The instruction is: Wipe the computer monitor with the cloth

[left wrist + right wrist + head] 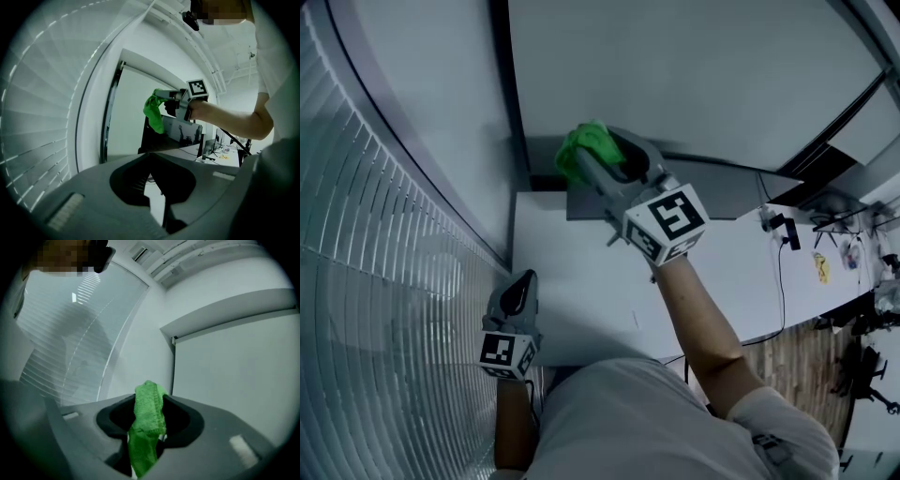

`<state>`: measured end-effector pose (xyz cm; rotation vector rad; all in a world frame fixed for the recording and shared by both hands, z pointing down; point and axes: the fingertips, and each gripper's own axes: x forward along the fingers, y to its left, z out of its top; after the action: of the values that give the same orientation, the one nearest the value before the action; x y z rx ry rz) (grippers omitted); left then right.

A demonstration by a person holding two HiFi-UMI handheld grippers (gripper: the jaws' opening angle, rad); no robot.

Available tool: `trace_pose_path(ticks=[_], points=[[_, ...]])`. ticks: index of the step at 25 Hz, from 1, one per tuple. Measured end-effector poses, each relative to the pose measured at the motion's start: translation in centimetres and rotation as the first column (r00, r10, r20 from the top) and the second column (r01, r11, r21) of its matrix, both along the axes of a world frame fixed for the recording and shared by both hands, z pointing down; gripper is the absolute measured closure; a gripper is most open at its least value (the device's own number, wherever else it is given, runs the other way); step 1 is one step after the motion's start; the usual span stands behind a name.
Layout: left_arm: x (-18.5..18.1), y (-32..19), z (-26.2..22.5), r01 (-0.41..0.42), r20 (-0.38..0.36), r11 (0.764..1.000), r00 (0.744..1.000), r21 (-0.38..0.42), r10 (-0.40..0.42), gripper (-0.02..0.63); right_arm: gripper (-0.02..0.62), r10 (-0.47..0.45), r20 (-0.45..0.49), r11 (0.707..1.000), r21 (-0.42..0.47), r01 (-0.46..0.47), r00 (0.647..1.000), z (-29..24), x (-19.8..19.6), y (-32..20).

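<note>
Dangling cloth [153, 113] before monitor [183, 134]

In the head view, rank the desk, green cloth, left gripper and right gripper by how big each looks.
1. white desk
2. right gripper
3. left gripper
4. green cloth, partly hidden in the right gripper's jaws, so only narrowly last

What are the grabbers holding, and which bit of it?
The right gripper pinches the green cloth near one bunched end; the rest hangs down. The left gripper holds nothing.
</note>
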<state>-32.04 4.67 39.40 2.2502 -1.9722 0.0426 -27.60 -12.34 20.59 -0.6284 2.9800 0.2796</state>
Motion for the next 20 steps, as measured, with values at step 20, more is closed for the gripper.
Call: trace_pose_path(ticks=[20], points=[[3.1,-3.6,1.1,-0.053,0.006,0.997,0.999,-0.056,0.054,0.597,0.433,0.076,-0.149,0.996,-0.034,-0.082,0.986,3.8,3.1,-4.1]])
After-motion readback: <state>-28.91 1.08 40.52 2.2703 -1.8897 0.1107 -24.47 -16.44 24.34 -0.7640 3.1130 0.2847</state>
